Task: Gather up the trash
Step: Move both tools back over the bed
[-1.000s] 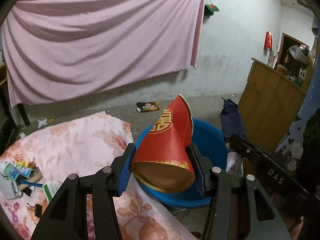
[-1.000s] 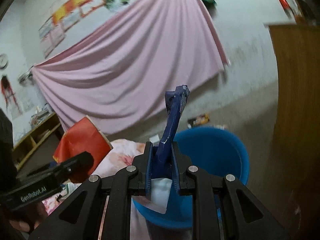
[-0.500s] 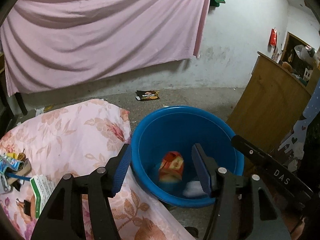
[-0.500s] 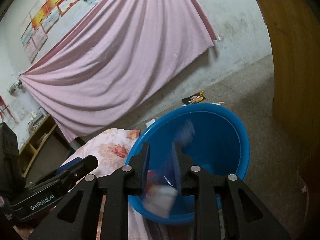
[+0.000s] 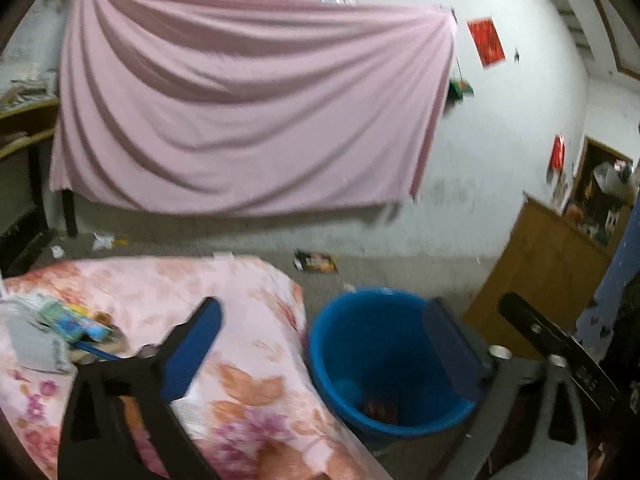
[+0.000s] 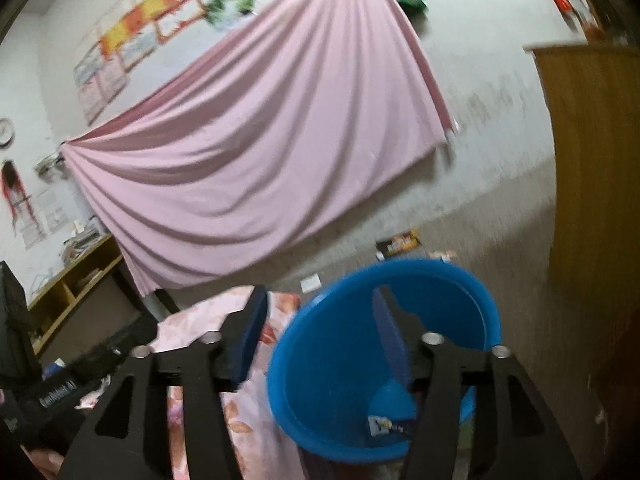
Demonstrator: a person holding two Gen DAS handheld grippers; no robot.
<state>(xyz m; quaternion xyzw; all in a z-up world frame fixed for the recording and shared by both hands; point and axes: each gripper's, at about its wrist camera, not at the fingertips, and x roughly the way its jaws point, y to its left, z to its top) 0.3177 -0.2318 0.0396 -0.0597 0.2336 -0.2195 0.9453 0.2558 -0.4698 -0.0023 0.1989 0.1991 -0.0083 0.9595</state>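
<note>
a blue plastic basin (image 5: 384, 364) stands on the grey floor just beside a table draped in a pink floral cloth (image 5: 224, 364); at its bottom lie a reddish piece of trash (image 5: 378, 408) and, in the right wrist view, a white-and-blue wrapper (image 6: 386, 426) (both blurred). more trash (image 5: 60, 324), a heap of green, blue and white packets, sits on the cloth at the far left, well apart from the basin. a dark snack wrapper (image 5: 316, 262) lies on the floor near the back wall.

the left gripper (image 5: 324, 320) has its jaws opening wide with nothing between them, one finger over the cloth and one over the basin. the right gripper (image 6: 320, 312) is likewise opening and empty, straddling the basin's near rim.

a pink sheet (image 5: 248, 120) hangs across the grey-white wall, a red paper (image 5: 486, 42) pinned beside it; a wooden cabinet (image 5: 548, 280) stands to the right. lettering on the left gripper's body in the right wrist view appears to read "genrobot.ai".
</note>
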